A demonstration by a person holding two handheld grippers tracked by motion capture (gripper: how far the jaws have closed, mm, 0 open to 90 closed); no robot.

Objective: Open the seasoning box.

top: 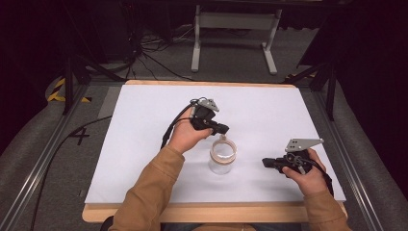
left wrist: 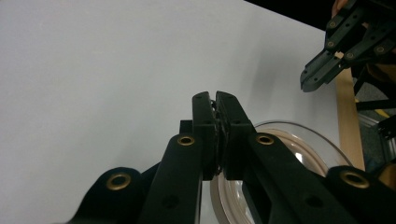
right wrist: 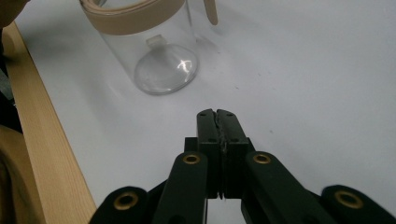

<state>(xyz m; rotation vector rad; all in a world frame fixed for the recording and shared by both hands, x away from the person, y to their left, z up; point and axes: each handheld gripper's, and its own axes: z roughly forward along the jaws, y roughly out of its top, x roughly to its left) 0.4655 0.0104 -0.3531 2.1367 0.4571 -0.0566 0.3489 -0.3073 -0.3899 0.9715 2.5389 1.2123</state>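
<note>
A white sheet (top: 144,144) covers most of a wooden tabletop (top: 202,212), whose pale edge shows along the near side and as a thin strip at the far side; grey carpeted floor (top: 231,62) lies beyond; a white metal stand (top: 235,29) rests there on two feet; black cables (top: 149,57) trail across the carpet at the far left; yellow-and-black hazard tape (top: 57,89) lies near a dark tripod leg (top: 69,82); aluminium rails (top: 43,159) flank the table on both sides; a black mark resembling a 4 (top: 81,136) sits on the left floor.

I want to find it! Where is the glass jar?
In the high view, the glass jar stands on the white table, near the middle, between the left tool and right tool.
</note>
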